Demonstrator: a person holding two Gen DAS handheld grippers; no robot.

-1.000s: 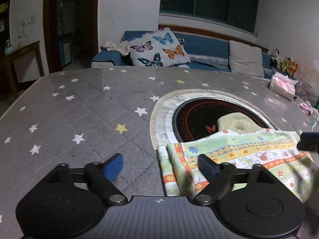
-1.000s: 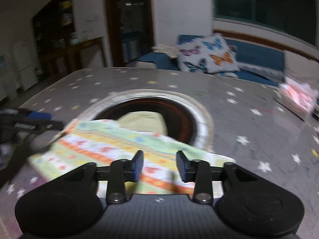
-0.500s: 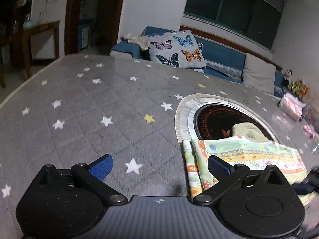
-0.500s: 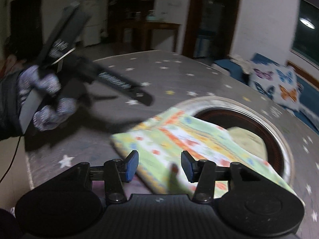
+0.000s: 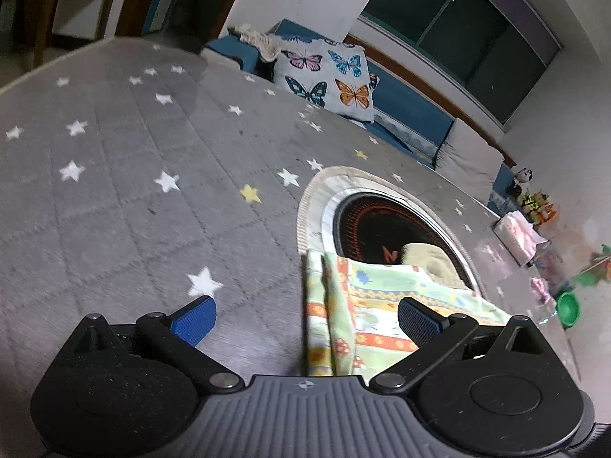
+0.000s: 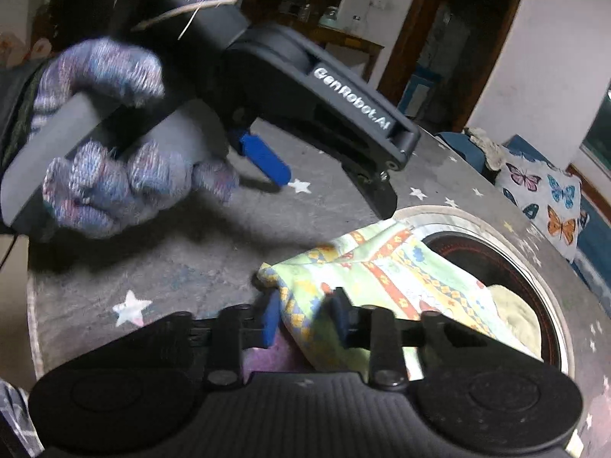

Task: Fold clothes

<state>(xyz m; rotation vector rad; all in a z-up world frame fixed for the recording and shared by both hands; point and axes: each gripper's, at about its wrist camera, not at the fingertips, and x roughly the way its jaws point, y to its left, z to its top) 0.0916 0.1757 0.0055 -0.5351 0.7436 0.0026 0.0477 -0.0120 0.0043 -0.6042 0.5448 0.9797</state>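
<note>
The left gripper, its dark body lettered "GenRobot.AI", hung with fingers spread wide over the grey star-printed table cover, while the right gripper pinched the near corner of the folded, colourfully patterned pale-green cloth lying there.

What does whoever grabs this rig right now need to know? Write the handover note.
Left gripper: open, holding nothing, hovering over the left edge of the folded cloth.
Right gripper: fingers on either side of the cloth's near corner; motion blur hides whether it is clamped.
Cloth: patterned, already folded into layers, on the star-print table cover, partly over the round black plate.
Left: confirm the right grasp, make the next fold, smooth it flat.
</note>
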